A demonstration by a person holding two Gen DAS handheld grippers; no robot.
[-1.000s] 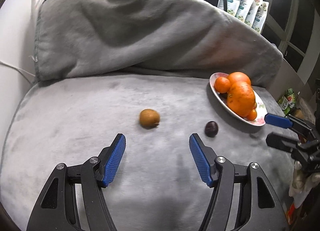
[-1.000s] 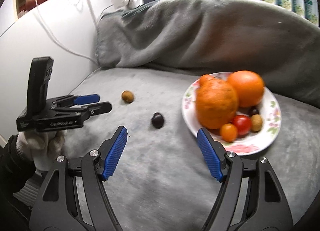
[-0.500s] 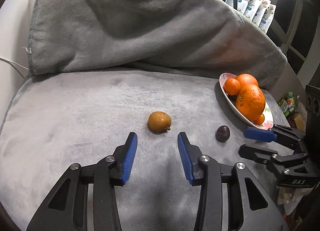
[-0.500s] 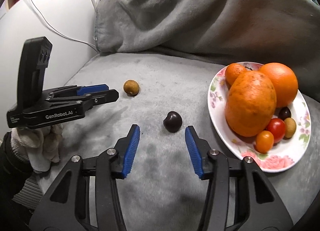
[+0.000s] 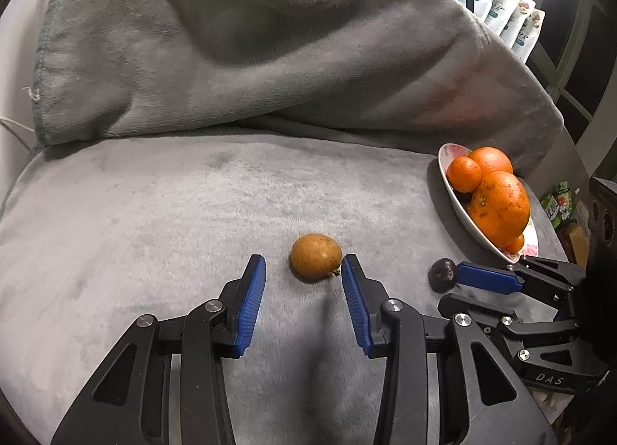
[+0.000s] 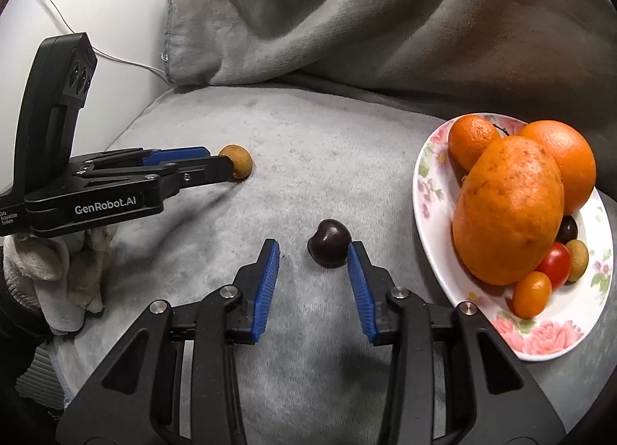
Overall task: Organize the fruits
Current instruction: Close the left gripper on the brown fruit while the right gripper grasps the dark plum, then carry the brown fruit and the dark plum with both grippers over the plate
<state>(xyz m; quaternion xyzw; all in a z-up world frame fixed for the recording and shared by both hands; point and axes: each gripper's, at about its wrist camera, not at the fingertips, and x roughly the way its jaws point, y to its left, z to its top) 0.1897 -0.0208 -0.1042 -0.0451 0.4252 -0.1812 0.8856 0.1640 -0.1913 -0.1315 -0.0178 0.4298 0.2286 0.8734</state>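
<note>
While its jaws have just been closing, the right gripper [image 6: 313, 248] is standing partly open around a dark, glossy round fruit [image 6: 329, 241], whose right side is lying against or just beside the right pad, the left pad apart from it; I cannot tell whether it is being touched. The left gripper [image 5: 304, 265] is likewise standing partly open with nothing gripped, a brown, matt, egg-shaped fruit [image 5: 315, 257] sitting just beyond its tips at twelve o'clock, its lower right edge meeting the right pad. In the right wrist view the left gripper's tips are hiding part of that brown fruit, and a gloved hand [image 6: 46, 275] at nine o'clock is being cut off by the frame. At three o'clock a flowered plate [image 6: 540, 333] is holding a rough mottled orange fruit [image 6: 507, 209], two smoother oranges, small tomatoes and small dark and tan fruits, partly hidden. Everything is resting on a plush grey blanket [image 6: 308, 136], rising in folds at twelve o'clock against a white wall with a cable.
</note>
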